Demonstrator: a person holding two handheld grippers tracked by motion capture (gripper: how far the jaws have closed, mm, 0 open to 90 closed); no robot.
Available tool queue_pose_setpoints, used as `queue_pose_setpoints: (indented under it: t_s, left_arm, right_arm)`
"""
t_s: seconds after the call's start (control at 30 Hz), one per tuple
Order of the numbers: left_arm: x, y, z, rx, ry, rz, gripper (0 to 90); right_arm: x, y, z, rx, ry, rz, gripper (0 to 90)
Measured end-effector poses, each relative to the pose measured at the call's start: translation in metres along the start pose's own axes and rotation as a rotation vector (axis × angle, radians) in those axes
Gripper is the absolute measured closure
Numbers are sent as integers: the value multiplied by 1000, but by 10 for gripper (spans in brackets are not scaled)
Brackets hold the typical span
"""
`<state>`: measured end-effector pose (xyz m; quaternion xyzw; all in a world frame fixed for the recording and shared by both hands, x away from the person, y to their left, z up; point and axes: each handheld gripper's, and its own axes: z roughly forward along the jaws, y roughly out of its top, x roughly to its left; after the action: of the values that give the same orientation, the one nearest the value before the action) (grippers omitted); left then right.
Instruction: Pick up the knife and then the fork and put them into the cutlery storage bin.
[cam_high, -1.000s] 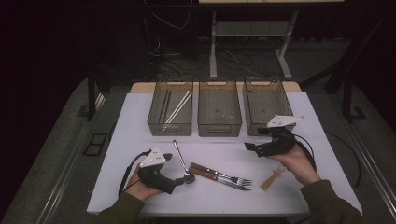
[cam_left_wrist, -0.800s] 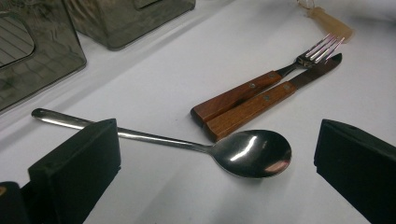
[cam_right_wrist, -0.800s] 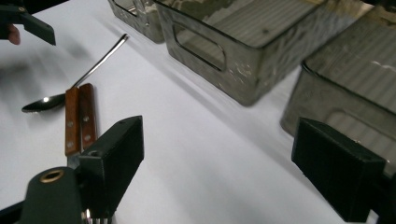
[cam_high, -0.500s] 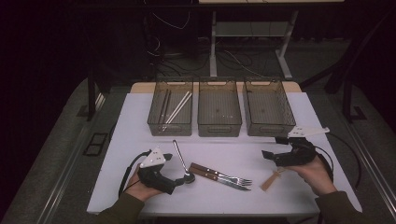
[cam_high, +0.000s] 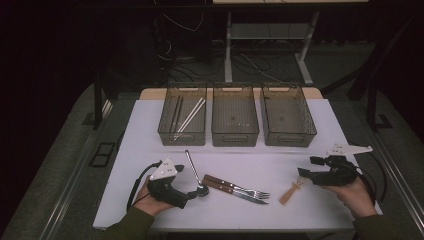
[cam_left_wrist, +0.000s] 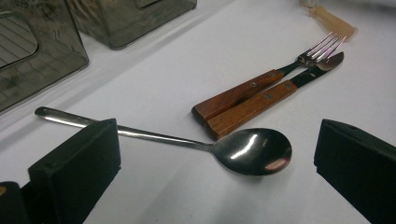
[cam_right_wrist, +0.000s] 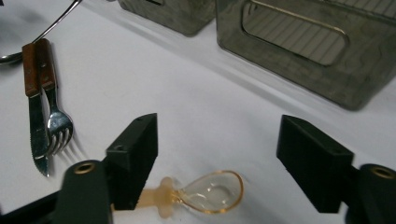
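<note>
While the right gripper (cam_high: 303, 174) hangs low over the right side of the white bench (cam_high: 150, 125), its jaws stand apart on either side of a small translucent amber plastic spoon (cam_right_wrist: 205, 193); they have just been closing, yet no pad presses on the spoon, which lies flat on the bench with its bowl between them in the right gripper view. In the high view that spoon (cam_high: 291, 191) sits just in front of the gripper's tips.

Near the front left of the bench, the left gripper (cam_high: 196, 191) rests in the person's left hand (cam_high: 150, 202), jaws wide open around the bowl of a long steel spoon (cam_left_wrist: 233, 148) without touching it. Just beside that bowl lie a wooden-handled fork (cam_left_wrist: 266, 81) and a wooden-handled knife (cam_left_wrist: 275, 93), side by side and touching along their handles, their tips pointing toward the amber spoon.

Three clear smoky plastic bins stand in a row at the far edge: the left bin (cam_high: 165, 131) holds several pale sticks, possibly chopsticks, while the middle bin (cam_high: 235, 136) and right bin (cam_high: 287, 137) look nearly bare.
</note>
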<state>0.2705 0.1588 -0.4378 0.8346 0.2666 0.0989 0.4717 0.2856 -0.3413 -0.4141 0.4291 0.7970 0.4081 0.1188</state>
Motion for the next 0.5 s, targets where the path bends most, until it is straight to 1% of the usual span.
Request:
queue_pose_setpoints:
  t_s: [0.1,0.2,0.4,0.5]
  left_arm:
    - [1,0,-1,1,3,1,0]
    - [0,0,-1,1,3,0,0]
    - [0,0,0,1,1,0,0]
    - [0,0,0,1,2,0,0]
  right_arm:
    - [-5,-5,-1,13,-12,14,360]
    - [-9,-9,0,33,-10,20,424]
    - [-13,-15,9,89,16,42,540]
    - [-15,-16,13,102,34,49,587]
